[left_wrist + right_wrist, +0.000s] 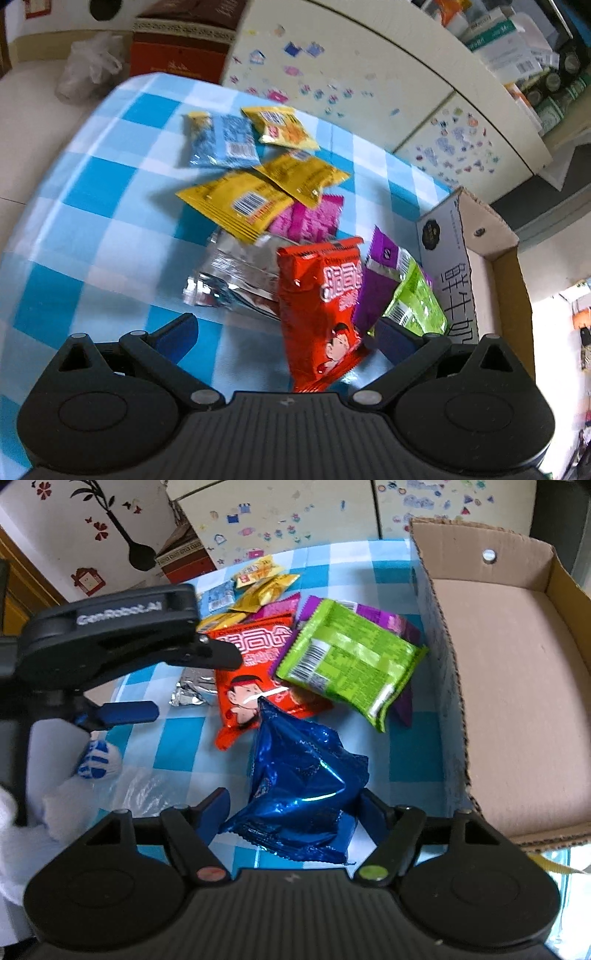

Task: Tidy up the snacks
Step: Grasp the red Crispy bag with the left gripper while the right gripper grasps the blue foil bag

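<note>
A heap of snack packets lies on the blue checked tablecloth. My left gripper is open, its jaws wide apart, just above a red packet; it also shows in the right wrist view. A green and purple packet lies to its right, yellow packets and a silver one beyond. My right gripper is shut on a crumpled blue foil packet, held just left of the open cardboard box. The green packet leans at the box wall.
The cardboard box stands at the table's right side. A white cabinet with stickers stands behind the table. A brown carton and a plastic bag sit beyond the far edge.
</note>
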A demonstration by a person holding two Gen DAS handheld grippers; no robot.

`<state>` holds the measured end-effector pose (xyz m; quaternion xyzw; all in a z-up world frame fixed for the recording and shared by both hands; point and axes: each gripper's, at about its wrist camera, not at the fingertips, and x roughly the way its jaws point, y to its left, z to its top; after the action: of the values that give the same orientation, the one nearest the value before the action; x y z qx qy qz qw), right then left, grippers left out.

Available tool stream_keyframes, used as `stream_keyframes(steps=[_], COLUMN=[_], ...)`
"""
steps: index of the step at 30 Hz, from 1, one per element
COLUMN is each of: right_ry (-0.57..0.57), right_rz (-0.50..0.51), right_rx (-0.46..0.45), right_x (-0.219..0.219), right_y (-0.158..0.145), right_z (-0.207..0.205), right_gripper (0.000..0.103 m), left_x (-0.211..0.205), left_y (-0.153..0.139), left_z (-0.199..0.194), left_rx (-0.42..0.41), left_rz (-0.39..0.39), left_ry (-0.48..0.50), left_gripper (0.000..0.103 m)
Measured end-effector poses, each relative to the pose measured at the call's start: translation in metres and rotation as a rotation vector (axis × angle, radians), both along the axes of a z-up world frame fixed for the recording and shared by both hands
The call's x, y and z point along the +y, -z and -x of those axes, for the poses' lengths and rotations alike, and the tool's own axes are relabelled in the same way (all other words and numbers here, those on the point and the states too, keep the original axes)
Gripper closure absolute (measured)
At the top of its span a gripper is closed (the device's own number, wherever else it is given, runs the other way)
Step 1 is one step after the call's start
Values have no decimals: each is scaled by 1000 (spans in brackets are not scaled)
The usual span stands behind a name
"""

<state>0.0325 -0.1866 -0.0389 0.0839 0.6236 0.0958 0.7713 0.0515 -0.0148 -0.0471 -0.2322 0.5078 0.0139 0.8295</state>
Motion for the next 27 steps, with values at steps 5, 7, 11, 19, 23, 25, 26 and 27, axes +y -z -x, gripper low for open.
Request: stream_keyframes(steps=[5, 7, 11, 19, 23, 25, 26, 27], right_ry=[12, 20, 40, 54, 48, 45, 43, 41], right_rz=[-5, -6, -14, -19, -18, -20, -23, -28], right_rx=[3, 7, 13, 16, 15, 16, 15, 15], right_x=[-5, -7, -10, -10, -9, -9, -9, -8], right_y=[-1, 0, 1, 2, 2, 2, 2, 2], right_z=[3, 4, 3, 3, 3, 2, 2, 2], right_gripper=[28, 28, 28, 27, 27, 27, 27, 27], left_x=[-2, -1, 2, -9, -5, -2, -1, 1], left_y=[14, 20, 30, 33, 31, 29, 28, 27], left_z=[-8, -11, -16, -19, -15, -13, -11, -10], left_rx=[13, 22, 31, 4, -28, -32, -35, -38], left_rz=[20, 34, 82, 17, 35, 53, 61, 65], left_ry=[2, -11, -35, -16, -27, -39, -45, -51], left_gripper=[0, 0, 1, 2, 20, 23, 26, 28])
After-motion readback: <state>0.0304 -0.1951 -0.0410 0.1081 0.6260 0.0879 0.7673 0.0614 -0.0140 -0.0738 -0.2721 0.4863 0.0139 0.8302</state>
